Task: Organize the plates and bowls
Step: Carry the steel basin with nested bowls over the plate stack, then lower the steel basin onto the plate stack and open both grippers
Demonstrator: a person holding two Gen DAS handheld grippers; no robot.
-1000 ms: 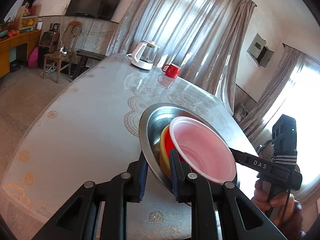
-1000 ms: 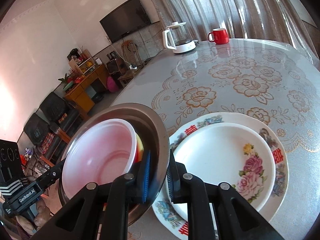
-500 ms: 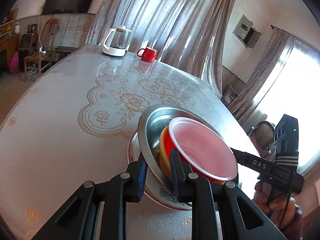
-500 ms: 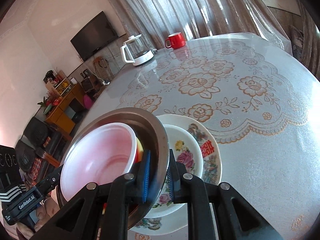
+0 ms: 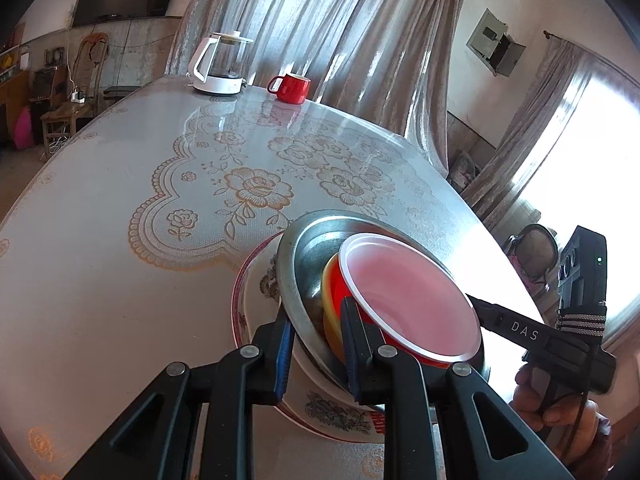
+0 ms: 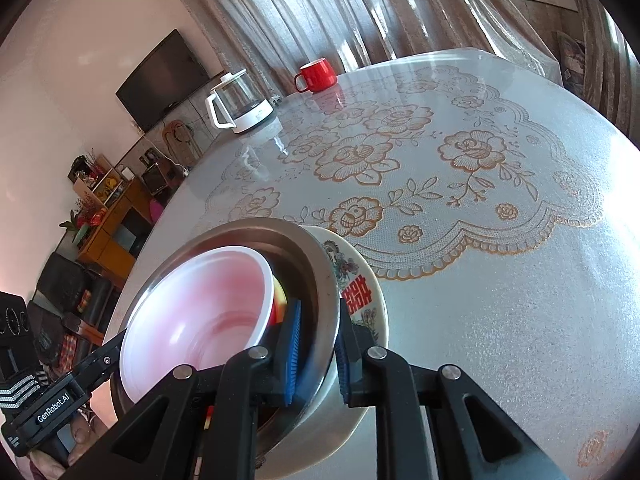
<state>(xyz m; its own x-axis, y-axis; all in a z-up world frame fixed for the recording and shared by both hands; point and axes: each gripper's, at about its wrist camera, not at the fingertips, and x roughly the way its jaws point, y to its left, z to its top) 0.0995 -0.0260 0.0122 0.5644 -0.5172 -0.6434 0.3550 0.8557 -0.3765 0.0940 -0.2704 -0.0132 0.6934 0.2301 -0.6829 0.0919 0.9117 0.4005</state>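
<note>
A steel bowl (image 5: 308,248) (image 6: 240,236) holds a yellow bowl (image 5: 330,300) and a red bowl with a pink inside (image 5: 408,300) (image 6: 208,308). My left gripper (image 5: 316,344) is shut on the steel bowl's near rim. My right gripper (image 6: 318,352) is shut on its opposite rim. The steel bowl sits over the flowered white plates (image 5: 256,300) (image 6: 360,292) on the table; whether it rests on them I cannot tell.
A white kettle (image 5: 218,66) (image 6: 240,100) and a red mug (image 5: 290,88) (image 6: 316,74) stand at the table's far end. The lace-patterned tablecloth (image 5: 240,184) (image 6: 440,184) covers the table. Curtains hang behind.
Both grippers carried the stacked bowls over and down onto the flowered plates. The plates now lie right under the steel bowl.
</note>
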